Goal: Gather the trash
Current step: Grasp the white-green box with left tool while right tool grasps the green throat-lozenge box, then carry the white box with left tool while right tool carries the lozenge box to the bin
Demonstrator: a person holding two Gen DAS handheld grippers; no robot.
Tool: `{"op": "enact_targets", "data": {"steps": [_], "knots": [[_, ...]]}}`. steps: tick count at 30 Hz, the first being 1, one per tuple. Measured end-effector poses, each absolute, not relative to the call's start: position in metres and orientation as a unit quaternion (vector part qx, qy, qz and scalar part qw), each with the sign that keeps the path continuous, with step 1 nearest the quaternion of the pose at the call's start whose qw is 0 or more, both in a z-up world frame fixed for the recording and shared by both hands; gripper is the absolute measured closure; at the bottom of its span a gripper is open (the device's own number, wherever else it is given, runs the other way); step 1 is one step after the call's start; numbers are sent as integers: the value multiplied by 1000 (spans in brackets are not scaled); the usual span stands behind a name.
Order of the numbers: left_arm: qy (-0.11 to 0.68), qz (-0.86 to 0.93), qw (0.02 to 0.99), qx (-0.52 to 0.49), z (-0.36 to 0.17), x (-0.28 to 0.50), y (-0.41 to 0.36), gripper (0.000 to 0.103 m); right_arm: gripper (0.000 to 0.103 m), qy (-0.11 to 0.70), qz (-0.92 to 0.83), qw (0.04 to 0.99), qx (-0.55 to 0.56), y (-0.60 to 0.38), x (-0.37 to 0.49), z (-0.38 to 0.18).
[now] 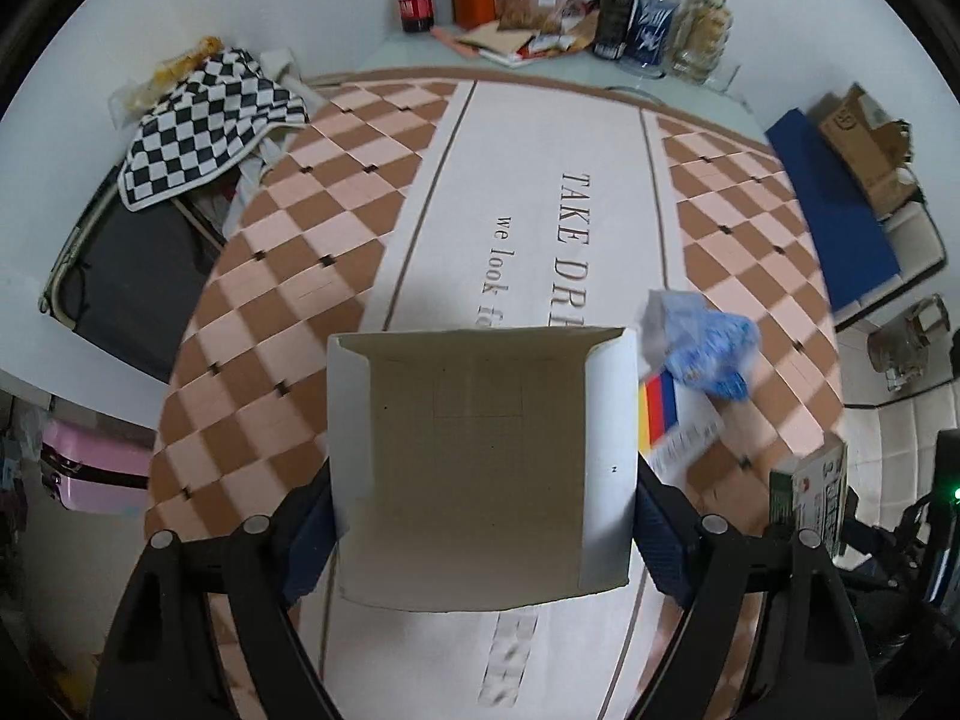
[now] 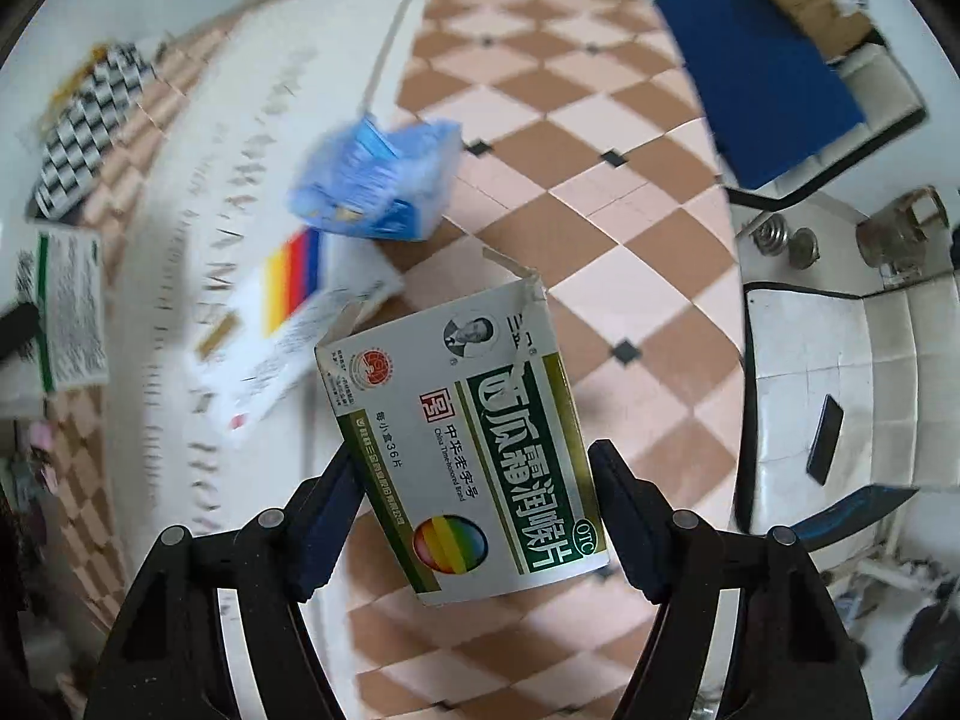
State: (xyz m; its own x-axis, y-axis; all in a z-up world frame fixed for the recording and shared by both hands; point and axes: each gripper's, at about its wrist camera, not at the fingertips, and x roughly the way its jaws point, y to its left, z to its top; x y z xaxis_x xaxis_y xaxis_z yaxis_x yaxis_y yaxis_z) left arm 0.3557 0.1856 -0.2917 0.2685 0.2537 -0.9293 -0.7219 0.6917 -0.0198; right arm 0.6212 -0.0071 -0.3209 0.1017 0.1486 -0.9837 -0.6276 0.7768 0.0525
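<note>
Two grippers are each loaded. The left gripper (image 1: 483, 516) clamps an open carton (image 1: 480, 468), one finger on each side wall, mouth facing forward along the fingers. Judging by the task, this carton serves as the bin, so it should be held level and steady with the mouth clear. Just past its right-hand finger lie a striped box (image 1: 666, 420) and a blue wrapper (image 1: 708, 348) on the cloth (image 1: 336, 276).

The right gripper (image 2: 474, 510) grips a green medicine box (image 2: 468, 450) across its sides; the box tilts slightly between the fingers, torn flap at the far end. The next move probably calls for carrying it leftward over the carton's mouth and opening only once it is inside. Both grippers angle downward above the cloth.
</note>
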Motion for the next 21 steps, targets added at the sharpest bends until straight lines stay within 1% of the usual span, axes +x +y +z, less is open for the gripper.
{"op": "enact_targets", "data": {"steps": [5, 12, 16, 19, 21], "knots": [[488, 312, 787, -210, -260, 292, 147, 20, 27, 563, 275, 763, -157, -28, 549, -265], [465, 280, 817, -195, -234, 184, 82, 20, 27, 542, 279, 788, -84, -95, 406, -208], [471, 262, 818, -202, -235, 125, 47, 20, 27, 540, 278, 792, -64, -133, 321, -200], [486, 250, 812, -204, -247, 86, 26, 20, 27, 558, 276, 781, -54, -163, 258, -213], [498, 241, 806, -208, -261, 63, 12, 20, 27, 573, 274, 771, -52, -178, 231, -227]]}}
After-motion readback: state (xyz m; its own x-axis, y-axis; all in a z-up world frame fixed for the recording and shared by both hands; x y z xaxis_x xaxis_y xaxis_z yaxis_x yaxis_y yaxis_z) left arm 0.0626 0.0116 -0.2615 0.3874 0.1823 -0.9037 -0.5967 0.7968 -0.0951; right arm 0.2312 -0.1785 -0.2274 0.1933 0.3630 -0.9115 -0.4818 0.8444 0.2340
